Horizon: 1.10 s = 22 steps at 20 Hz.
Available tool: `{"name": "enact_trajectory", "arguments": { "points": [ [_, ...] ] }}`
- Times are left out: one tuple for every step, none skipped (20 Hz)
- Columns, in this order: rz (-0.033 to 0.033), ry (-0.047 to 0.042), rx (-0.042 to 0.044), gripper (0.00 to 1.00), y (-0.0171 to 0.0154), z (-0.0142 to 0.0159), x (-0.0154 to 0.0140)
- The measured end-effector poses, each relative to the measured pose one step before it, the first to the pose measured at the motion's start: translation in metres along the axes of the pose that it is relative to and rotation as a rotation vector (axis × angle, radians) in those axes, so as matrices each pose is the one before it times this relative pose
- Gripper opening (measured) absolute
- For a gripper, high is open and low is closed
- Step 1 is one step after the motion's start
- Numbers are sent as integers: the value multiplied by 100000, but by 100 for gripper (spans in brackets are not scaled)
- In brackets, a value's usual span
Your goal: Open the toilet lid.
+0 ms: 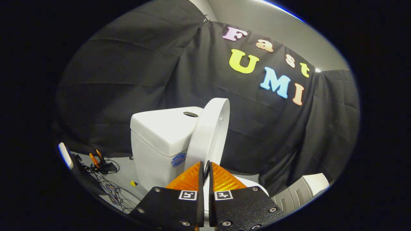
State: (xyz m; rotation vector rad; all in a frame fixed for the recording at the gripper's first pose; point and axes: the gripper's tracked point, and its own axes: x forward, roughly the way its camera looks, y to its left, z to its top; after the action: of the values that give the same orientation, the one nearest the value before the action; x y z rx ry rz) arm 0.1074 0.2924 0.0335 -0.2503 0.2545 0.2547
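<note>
Toilet lid (208, 134) stands raised, nearly upright, leaning twd the tank (160, 134). Gripper (205, 166) fingers almost together, pinching lid's thin front edge. Looks like stiff, slick plastic, light-ish, hinged; rim grip prob best, could slip.

The glossy white oval plastic toilet lid (210, 131) is standing raised almost upright, seen edge-on and leaning slightly toward the white ceramic cistern (159, 141) behind it. The cistern's flat top is carrying a dark round flush button (190, 114). A sliver of the white toilet rim (253, 185) is showing below the lid.
</note>
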Motion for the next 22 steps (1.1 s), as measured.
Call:
{"name": "enact_trajectory", "arguments": {
  "points": [
    [2946, 190, 2501, 10, 26, -261, -85],
    [2387, -30, 3264, 13, -98, -94, -118],
    [2076, 625, 3378, 19, -55, -402, 0],
    [504, 93, 2542, 21, -348, -172, -387],
    [86, -813, 2332, 28, -376, 224, -278],
    [-1247, -1026, 1129, 45, -723, 231, -398],
    [291, -1875, 338, 62, -389, 259, -52],
    [680, -1760, 34, 79, -336, 288, -251],
    [2187, -1010, 748, 96, -220, 96, 66],
    [1319, -297, 1324, 96, -329, 142, -156],
    [624, -980, 1639, 95, -580, -59, -584],
    [582, -1502, 1666, 95, -435, 355, -445],
    [1260, -1681, 2024, 95, 18, 182, -536],
    [675, -2168, 1412, 95, -35, 468, -485],
    [-2115, -3084, -237, 95, -604, 816, -629],
    [-940, -3073, -247, 95, -619, 1070, -697],
    [-76, -2349, -14, 95, -280, 642, -532],
    [-933, -2178, -332, 95, -573, 892, -346],
    [-1598, -1889, -382, 95, -899, 770, -479],
    [-1904, -1357, -175, 95, -1080, 684, -507],
    [-1880, -957, 482, 95, -1004, 420, -541],
    [-1294, -694, 672, 95, -862, 355, -481]
  ]
}}
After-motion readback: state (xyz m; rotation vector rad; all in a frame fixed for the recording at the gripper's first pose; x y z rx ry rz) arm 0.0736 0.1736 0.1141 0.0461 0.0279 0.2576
